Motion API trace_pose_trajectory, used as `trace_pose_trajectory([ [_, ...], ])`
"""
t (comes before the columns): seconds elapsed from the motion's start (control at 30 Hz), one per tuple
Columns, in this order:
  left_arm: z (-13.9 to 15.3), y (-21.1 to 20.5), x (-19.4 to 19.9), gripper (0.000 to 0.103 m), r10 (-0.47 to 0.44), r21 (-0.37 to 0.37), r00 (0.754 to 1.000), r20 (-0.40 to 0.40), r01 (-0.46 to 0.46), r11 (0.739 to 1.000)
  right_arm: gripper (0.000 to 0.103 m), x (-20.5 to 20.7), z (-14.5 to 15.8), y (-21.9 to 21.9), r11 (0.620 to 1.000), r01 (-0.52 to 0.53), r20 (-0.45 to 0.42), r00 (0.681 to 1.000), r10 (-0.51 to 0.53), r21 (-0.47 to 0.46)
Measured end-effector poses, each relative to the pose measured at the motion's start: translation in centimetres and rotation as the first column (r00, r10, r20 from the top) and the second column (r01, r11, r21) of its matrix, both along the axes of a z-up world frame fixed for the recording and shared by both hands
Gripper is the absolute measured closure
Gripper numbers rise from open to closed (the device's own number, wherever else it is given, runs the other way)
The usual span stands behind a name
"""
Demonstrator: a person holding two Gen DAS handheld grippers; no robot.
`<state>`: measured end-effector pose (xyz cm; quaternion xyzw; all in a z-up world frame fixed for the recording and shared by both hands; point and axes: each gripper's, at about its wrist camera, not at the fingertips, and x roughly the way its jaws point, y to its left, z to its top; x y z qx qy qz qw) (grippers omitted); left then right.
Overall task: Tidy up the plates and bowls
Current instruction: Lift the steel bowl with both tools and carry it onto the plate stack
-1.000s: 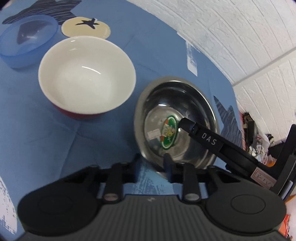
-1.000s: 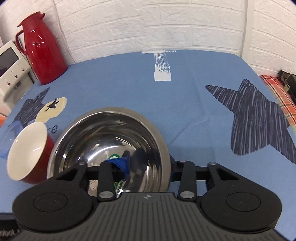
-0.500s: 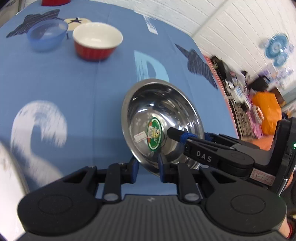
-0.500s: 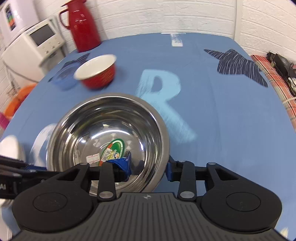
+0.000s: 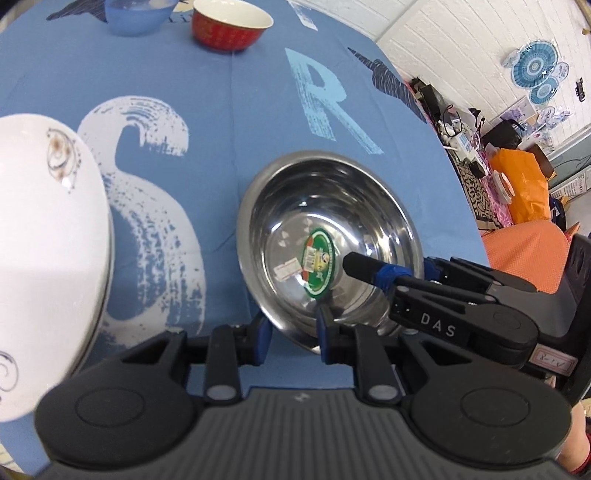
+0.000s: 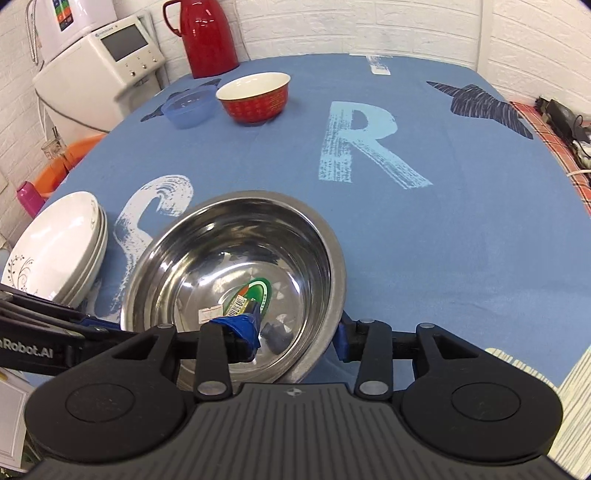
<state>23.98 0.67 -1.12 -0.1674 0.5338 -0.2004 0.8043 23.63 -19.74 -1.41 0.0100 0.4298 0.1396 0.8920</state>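
Note:
A steel bowl (image 5: 332,221) (image 6: 236,258) with a green sticker inside is held tilted over the blue cloth by both grippers. My left gripper (image 5: 293,332) is shut on its near rim. My right gripper (image 6: 295,332) is shut on the rim's right side, one finger inside the bowl. To the bowl's left stands a stack of white plates (image 5: 48,240) (image 6: 55,251). A red bowl (image 5: 231,27) (image 6: 255,98) with a white inside and a blue plastic bowl (image 5: 136,14) (image 6: 190,107) sit side by side at the far end.
A red thermos (image 6: 210,37) stands at the table's far edge, beside a white appliance (image 6: 99,70). An orange basin (image 6: 62,162) lies below the left edge. Bags and clutter (image 5: 521,184) fill the room past the right edge.
Both grippers have carried the steel bowl back from beside the red bowl to the near part of the table. The white plate stack has come into view at the left.

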Motion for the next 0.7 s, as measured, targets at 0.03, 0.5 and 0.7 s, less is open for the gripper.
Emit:
trace_pose_trajectory([
  [0.03, -0.1, -0.3, 0.1, 0.085, -0.001, -0.002, 1.0, -0.008, 0.001, 1.0, 0.077, 0.2, 0.0, -0.2, 1.0, 0.003, -0.002, 1.0, -0.003, -0.005],
  [0.5, -0.1, -1.6, 0.2, 0.073, -0.077, 0.003, 0.997, -0.006, 0.077, 0.997, 0.078, -0.7, -0.5, -1.2, 0.999, -0.032, -0.084, 0.996, 0.03, -0.023],
  [0.7, 1.6, -0.2, -0.7, 0.055, -0.08, -0.008, 0.996, 0.034, 0.08, 0.997, 0.078, -1.2, 2.0, -3.9, 0.997, 0.073, -0.031, 0.997, -0.073, 0.008],
])
